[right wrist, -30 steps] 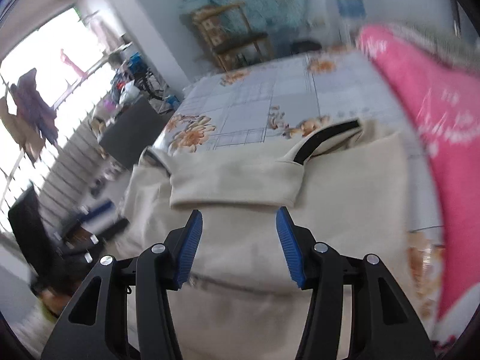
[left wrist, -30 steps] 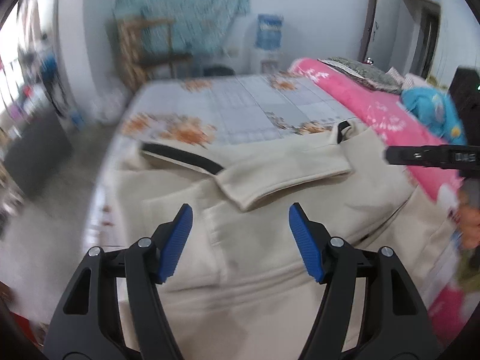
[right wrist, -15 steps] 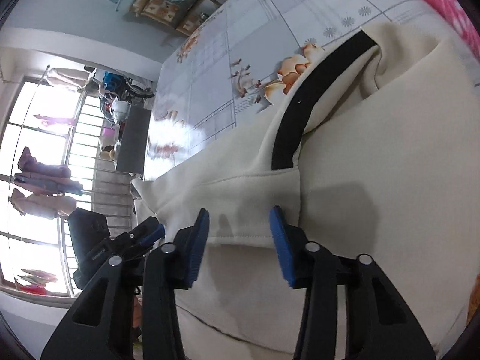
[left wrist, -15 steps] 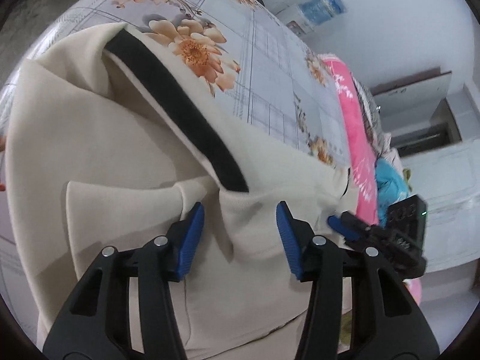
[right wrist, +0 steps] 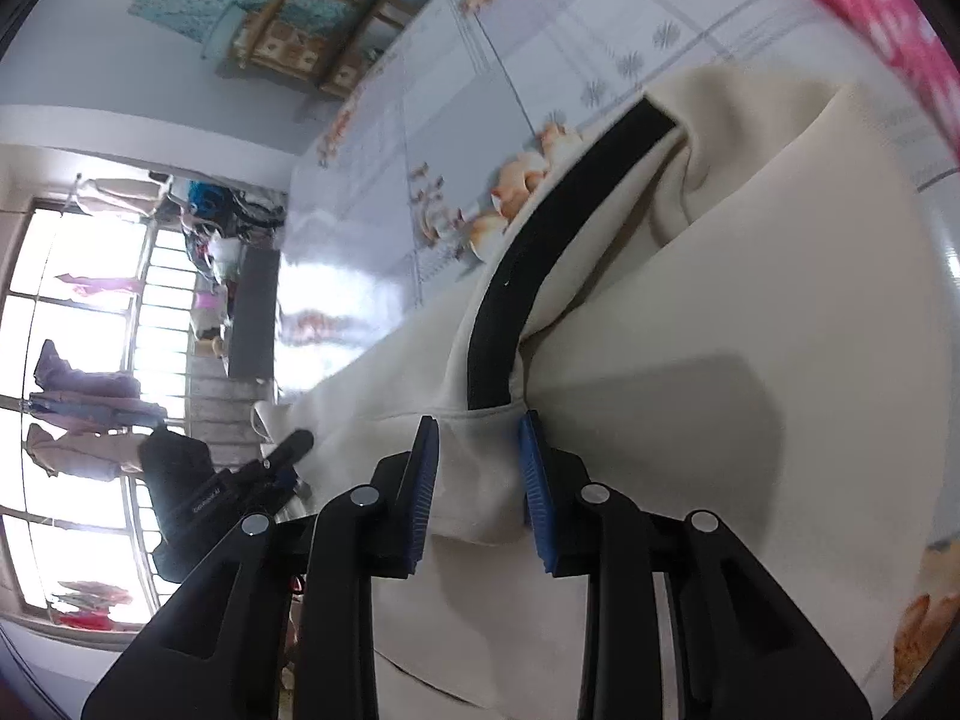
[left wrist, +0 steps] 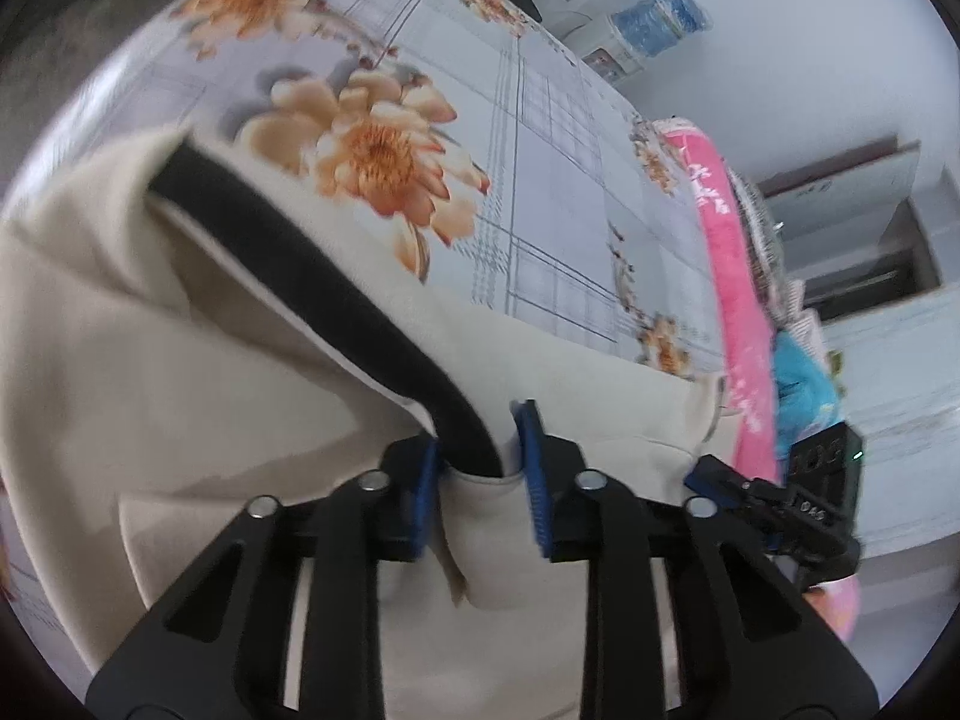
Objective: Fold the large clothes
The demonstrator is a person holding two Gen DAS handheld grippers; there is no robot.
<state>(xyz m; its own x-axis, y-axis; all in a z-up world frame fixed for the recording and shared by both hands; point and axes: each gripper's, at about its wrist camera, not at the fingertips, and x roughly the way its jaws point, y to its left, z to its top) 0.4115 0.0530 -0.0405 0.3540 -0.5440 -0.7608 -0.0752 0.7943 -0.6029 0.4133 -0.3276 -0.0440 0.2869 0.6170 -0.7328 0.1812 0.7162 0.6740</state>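
Note:
A large cream garment point(left wrist: 150, 372) with black trim point(left wrist: 312, 300) lies on a floral bed sheet point(left wrist: 540, 192). My left gripper point(left wrist: 480, 468) sits around a fold of the cream cloth at the end of the black trim, its blue pads close on it but with a gap showing. My right gripper point(right wrist: 477, 468) straddles the cream edge point(right wrist: 480, 480) just below the other black trim strip point(right wrist: 552, 228), jaws narrowed around the cloth. Each gripper shows in the other's view: the right one at the right point(left wrist: 774, 498), the left one at the left point(right wrist: 240, 486).
A pink blanket point(left wrist: 732, 276) and a blue item point(left wrist: 804, 396) lie along the bed's far side. A wooden chair point(right wrist: 312, 42) stands beyond the bed. A barred window point(right wrist: 78, 372) with hanging clothes is at the left.
Both grippers have dropped from above the garment down onto it and narrowed their jaws around the cloth edges at the black trim ends.

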